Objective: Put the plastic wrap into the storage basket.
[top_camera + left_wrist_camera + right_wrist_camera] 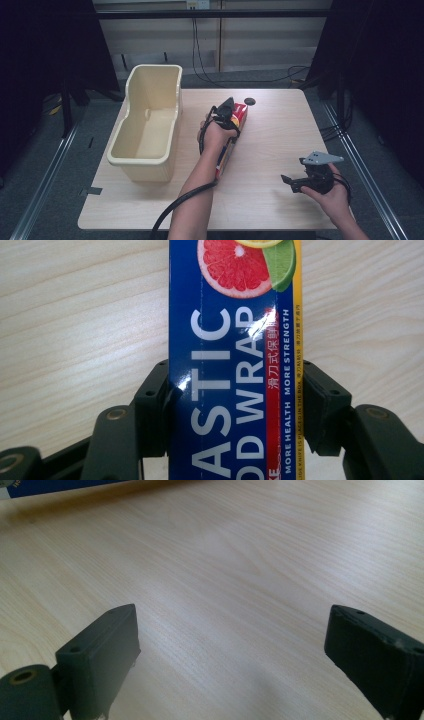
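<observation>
- Tabletop (280, 150): pale wood laminate, fine straight grain, soft sheen, square with rounded corners; sits on grey carpet, metal rails along both sides.
- Room: dark curtains at 10 and 2 o'clock, light wall panel at 12 o'clock with black cables hanging down to the floor.
- Tub (147, 122): cream plastic, deep, rectangular, rounded rim, one end wall taller; at 9 o'clock of the tabletop, standing upright.
- Small black disc (249, 101): flat, round, at 12 o'clock near the far edge, just beside the box end.
- Plastic wrap box (232, 365): long, narrow glossy cardboard, blue face with white lettering, yellow edge, citrus picture, red end; lies flat at tabletop centre, running 12 to 6 o'clock.
- Left tool (227, 111): black, clenched across the width of the box, both pads pressed on its long sides; box still on the tabletop.
- Right tool (291, 183): black with grey three-cornered plate on top, held at 4 o'clock, well apart from the box, pointing toward 9 o'clock; released, jaws spread wide over bare wood, nothing between them.
</observation>
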